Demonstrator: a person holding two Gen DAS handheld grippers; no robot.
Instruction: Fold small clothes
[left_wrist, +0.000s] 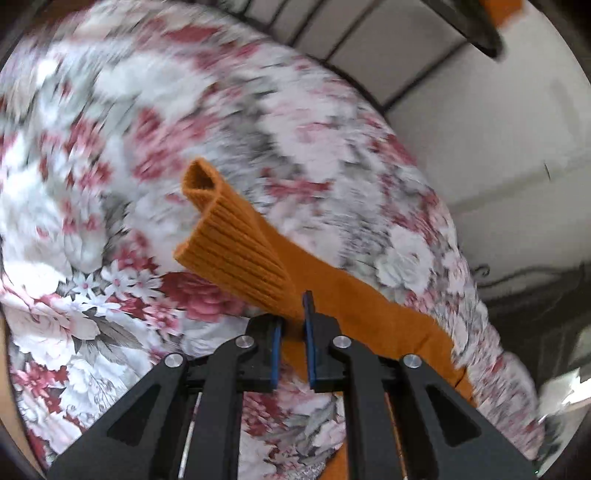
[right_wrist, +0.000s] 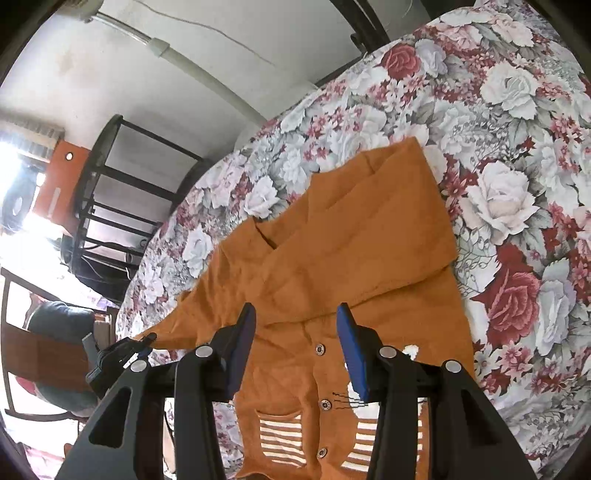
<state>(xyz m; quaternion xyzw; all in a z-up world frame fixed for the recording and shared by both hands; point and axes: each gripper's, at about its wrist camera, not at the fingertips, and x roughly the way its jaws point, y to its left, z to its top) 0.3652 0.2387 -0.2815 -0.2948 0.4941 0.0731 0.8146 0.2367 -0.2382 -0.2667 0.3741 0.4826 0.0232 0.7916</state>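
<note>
A small orange knit cardigan (right_wrist: 332, 251) with snap buttons and striped pockets lies front up on the floral tablecloth (right_wrist: 517, 147). One sleeve is folded across its chest. My left gripper (left_wrist: 293, 325) is shut on the other sleeve (left_wrist: 236, 251) just behind its ribbed cuff and holds it lifted above the cloth; the cuff sticks out past the fingertips. That gripper also shows small in the right wrist view (right_wrist: 142, 343) at the sleeve's end. My right gripper (right_wrist: 295, 321) is open and empty, hovering above the cardigan's buttoned front.
The tablecloth (left_wrist: 110, 184) covers a round table whose edge curves away near a white wall (right_wrist: 147, 55). A black metal rack (right_wrist: 122, 192) stands beyond the table. A wooden chair (right_wrist: 40, 350) is at the left.
</note>
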